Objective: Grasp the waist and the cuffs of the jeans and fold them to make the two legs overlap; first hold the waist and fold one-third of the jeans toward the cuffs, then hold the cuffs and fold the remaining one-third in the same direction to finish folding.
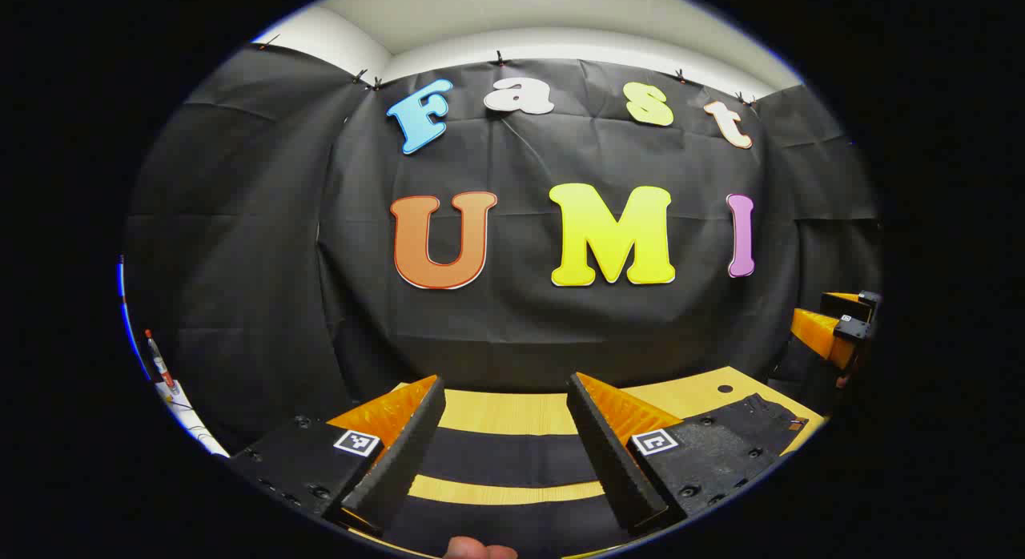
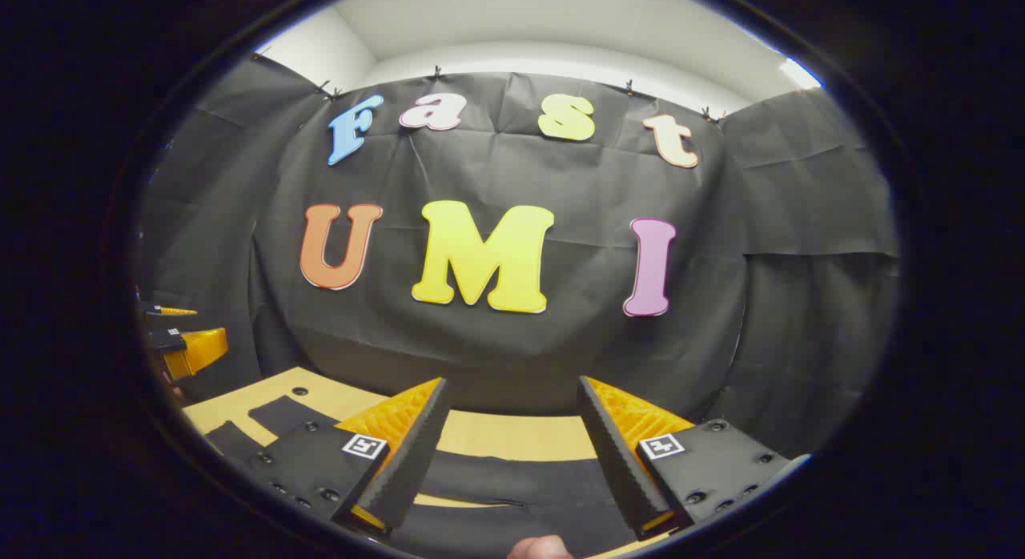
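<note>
Black jeans lie flat on the light wooden table. In the left gripper view they show as two dark bands across the table, with a strip of wood between them. My left gripper hovers above them, open and holding nothing. More of the dark cloth lies to its right. In the right gripper view the jeans spread below my right gripper, which is also open with nothing in it. A flap of the jeans reaches left. Each gripper appears at the edge of the other's view: the right gripper, the left gripper.
The black cloth wall stands close behind the table's far edge. A small round hole sits in the tabletop near the jeans, hole. A fingertip of the holding hand shows at the bottom. A red-tipped item stands at the far left.
</note>
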A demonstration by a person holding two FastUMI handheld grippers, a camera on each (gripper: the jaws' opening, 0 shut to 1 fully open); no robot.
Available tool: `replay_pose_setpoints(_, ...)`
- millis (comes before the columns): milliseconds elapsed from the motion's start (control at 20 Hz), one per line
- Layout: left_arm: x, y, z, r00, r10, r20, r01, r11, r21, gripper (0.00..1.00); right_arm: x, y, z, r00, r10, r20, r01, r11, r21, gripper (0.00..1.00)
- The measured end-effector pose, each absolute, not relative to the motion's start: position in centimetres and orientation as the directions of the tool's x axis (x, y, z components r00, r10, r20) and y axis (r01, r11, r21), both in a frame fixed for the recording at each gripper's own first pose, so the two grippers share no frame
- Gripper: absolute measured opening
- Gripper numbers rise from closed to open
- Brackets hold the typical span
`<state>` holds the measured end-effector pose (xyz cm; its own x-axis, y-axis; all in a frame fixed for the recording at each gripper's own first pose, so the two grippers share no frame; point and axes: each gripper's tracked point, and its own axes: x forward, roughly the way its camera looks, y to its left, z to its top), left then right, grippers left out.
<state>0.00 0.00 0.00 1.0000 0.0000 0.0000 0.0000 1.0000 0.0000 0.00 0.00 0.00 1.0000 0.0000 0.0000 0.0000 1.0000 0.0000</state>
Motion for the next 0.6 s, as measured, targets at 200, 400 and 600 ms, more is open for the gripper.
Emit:
replay_pose_setpoints(200,0.2,0.0,-0.1,1.000,0.003,-0.002,-0.003,1.000,0.002,0.98,0.0,-0.6,0.1,1.000,-0.013,0.004,0.013,1.000,-0.004,0.98)
replay_pose_setpoints(400,0.2,0.3,-0.1,1.000,0.014,-0.006,-0.014,1.000,-0.002,0.98,0.0,-0.9,-0.2,1.000,-0.012,0.000,0.012,1.000,-0.004,0.98)
replay_pose_setpoints(600,0.3,0.1,-0.3,1.000,0.019,-0.009,-0.019,1.000,-0.002,0.98,0.2,-1.3,-0.4,1.000,-0.015,-0.004,0.015,1.000,-0.004,0.98)
